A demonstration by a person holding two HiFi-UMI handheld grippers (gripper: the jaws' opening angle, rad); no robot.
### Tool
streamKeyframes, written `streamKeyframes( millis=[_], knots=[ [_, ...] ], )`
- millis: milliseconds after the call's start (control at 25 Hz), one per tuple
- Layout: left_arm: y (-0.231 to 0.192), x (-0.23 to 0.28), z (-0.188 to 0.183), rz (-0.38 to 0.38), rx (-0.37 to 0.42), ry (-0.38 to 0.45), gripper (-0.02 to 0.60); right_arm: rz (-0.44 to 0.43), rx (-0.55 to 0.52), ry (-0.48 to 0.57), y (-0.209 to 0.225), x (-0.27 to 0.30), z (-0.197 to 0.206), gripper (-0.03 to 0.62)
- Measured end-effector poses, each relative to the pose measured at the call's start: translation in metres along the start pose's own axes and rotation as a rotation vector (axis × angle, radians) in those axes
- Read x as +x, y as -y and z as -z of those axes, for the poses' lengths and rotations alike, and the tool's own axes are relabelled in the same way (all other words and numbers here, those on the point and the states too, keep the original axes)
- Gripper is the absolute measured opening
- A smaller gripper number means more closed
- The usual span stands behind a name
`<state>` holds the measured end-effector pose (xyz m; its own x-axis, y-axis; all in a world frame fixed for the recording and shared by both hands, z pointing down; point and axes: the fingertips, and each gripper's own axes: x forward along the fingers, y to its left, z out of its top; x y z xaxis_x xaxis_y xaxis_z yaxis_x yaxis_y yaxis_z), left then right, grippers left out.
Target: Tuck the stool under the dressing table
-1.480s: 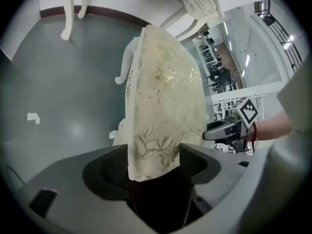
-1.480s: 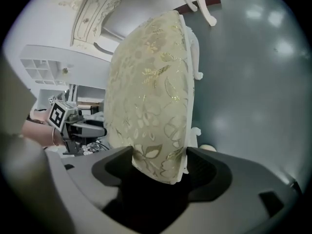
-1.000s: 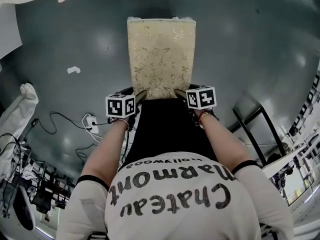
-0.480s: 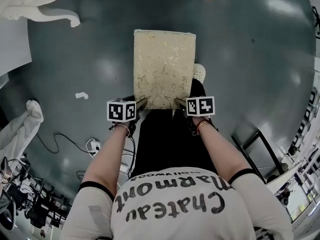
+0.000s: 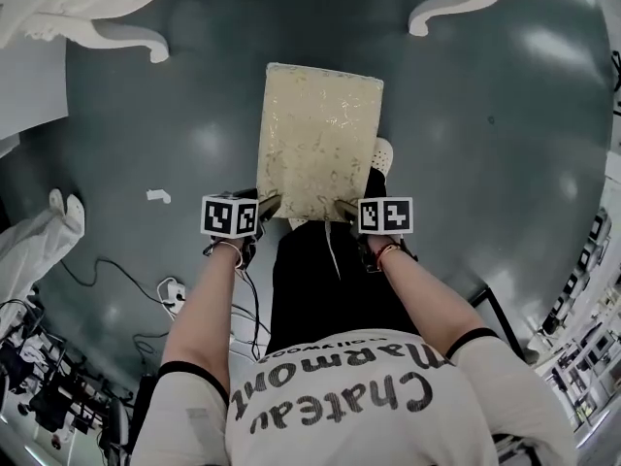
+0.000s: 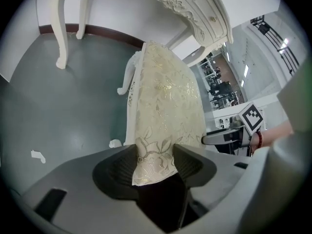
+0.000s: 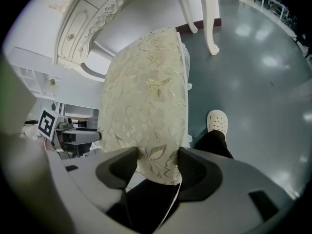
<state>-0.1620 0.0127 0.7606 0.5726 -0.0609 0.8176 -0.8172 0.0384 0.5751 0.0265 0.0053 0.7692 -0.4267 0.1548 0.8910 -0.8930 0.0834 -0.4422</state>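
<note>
- Reading "Chateau Marmont" on the shirt (image 5: 340, 396), lower frame.
- Clamping left tongs (image 5: 270, 205) and right tongs (image 5: 344, 206), just closing further, on the stool (image 5: 320, 129) cushion's near edge.
- Standing mid-frame, just below the dressing table (image 5: 107, 33) legs at top.

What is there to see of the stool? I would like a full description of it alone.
The stool has a rectangular padded seat in cream fabric with a golden floral pattern, on white curved legs. It lies lengthwise before the dressing table, not yet under it, above the grey floor. The left gripper and the right gripper each grip one near corner of the seat; their jaws have just been closing on it. A white shoe shows beside its right edge.
</note>
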Motion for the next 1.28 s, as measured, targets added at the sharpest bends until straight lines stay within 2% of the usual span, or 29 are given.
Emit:
streamKeyframes(
  millis=[200,440,640,760,880,1120,1280],
  knots=[
    [0.007,0.003,-0.028,-0.054,-0.042,0.037,0.248,-0.031,-0.012,-0.034,0.007,-0.010,-0.033,0.267],
    [0.019,0.011,-0.083,-0.106,-0.117,0.103,0.235,-0.090,-0.051,-0.016,0.022,-0.028,-0.104,0.246],
    [0.038,0.031,-0.129,-0.111,-0.212,0.172,0.233,-0.151,0.007,0.091,0.052,-0.049,-0.176,0.230],
    [0.053,0.042,-0.157,-0.100,-0.247,0.210,0.232,-0.147,-0.038,0.136,0.067,-0.062,-0.216,0.224],
    [0.063,0.049,-0.186,-0.105,-0.266,0.274,0.232,-0.132,-0.108,0.165,0.077,-0.071,-0.253,0.222],
    [0.057,0.047,-0.238,-0.197,-0.276,0.438,0.233,-0.176,-0.168,0.217,0.075,-0.073,-0.307,0.224],
    [0.052,0.044,-0.253,-0.261,-0.243,0.464,0.241,-0.183,-0.174,0.236,0.072,-0.073,-0.321,0.227]
  ],
)
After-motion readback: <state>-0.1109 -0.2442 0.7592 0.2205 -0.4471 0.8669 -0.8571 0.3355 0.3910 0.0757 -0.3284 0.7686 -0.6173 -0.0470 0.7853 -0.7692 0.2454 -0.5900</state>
